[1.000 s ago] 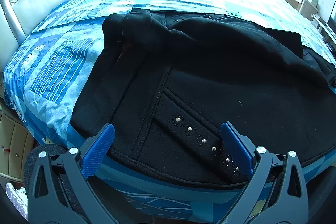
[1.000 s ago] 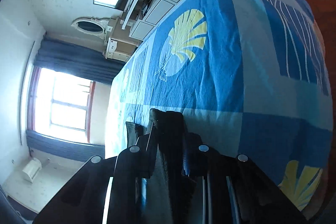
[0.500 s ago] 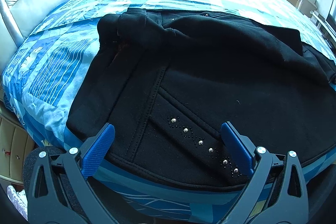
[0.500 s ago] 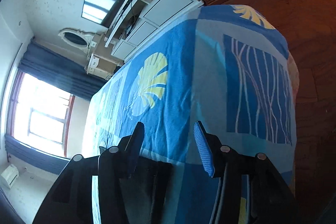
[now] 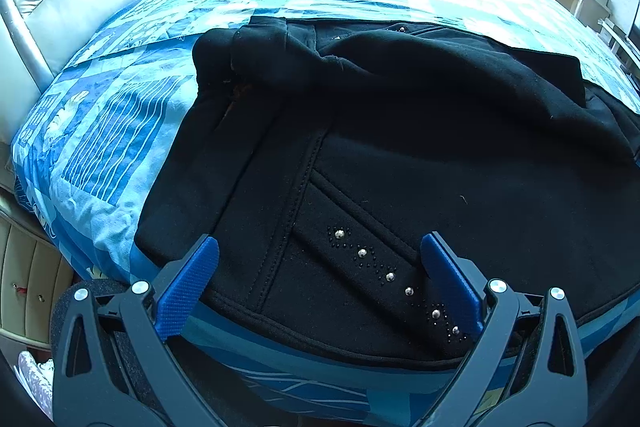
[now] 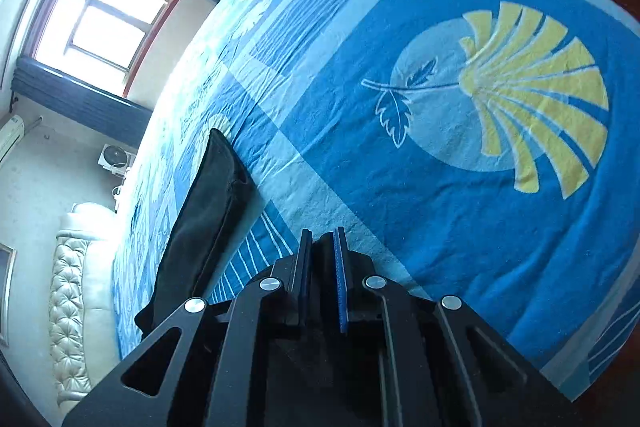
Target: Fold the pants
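Pants [image 5: 400,155] lie spread across the near edge of the bed [image 5: 120,131], black, waistband toward the left claw [image 5: 320,263], legs running away toward the bed's right side. The left claw hovers wide apart just over the studded pocket [image 5: 384,267], gripping nothing. The right claw [image 6: 322,267] shows its pads drawn nearly together; dark cloth seems pinched between them, though the view is too poor to be sure. A folded leg end [image 6: 208,203] lies just left of it.
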Action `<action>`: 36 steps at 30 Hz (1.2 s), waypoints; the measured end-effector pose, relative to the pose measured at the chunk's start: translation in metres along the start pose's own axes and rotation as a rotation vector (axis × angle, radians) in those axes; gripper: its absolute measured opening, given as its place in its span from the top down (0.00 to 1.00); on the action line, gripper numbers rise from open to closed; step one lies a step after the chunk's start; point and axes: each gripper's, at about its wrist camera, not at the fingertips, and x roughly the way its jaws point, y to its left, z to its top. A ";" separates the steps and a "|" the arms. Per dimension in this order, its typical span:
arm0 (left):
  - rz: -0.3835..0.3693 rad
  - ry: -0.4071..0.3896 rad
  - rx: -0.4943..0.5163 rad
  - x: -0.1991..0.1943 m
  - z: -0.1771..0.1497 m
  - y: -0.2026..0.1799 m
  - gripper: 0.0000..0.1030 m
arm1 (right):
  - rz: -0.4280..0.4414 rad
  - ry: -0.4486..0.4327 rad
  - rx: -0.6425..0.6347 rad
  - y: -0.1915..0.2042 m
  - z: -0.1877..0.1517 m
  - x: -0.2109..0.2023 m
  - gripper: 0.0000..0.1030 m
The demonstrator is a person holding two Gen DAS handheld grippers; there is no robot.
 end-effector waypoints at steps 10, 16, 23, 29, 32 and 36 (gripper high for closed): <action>-0.029 -0.003 0.026 0.006 0.000 -0.003 0.02 | -0.249 -0.230 -0.028 -0.013 -0.006 -0.028 0.89; -0.098 0.035 -0.034 0.018 0.000 0.007 0.02 | -0.074 -0.272 -0.045 0.035 -0.041 -0.038 0.43; -0.147 0.001 0.032 0.004 0.009 0.018 0.02 | 0.093 -0.120 -0.271 0.140 -0.085 -0.013 0.43; -0.213 -0.077 -0.035 -0.008 0.047 0.076 0.02 | 0.176 -0.008 -0.521 0.240 -0.125 0.008 0.37; -0.254 -0.055 -0.062 0.010 0.076 0.110 0.02 | 0.207 0.043 -0.588 0.276 -0.145 0.022 0.32; -0.361 0.033 -0.104 0.057 0.115 0.149 0.02 | 0.215 0.098 -0.664 0.312 -0.171 0.044 0.32</action>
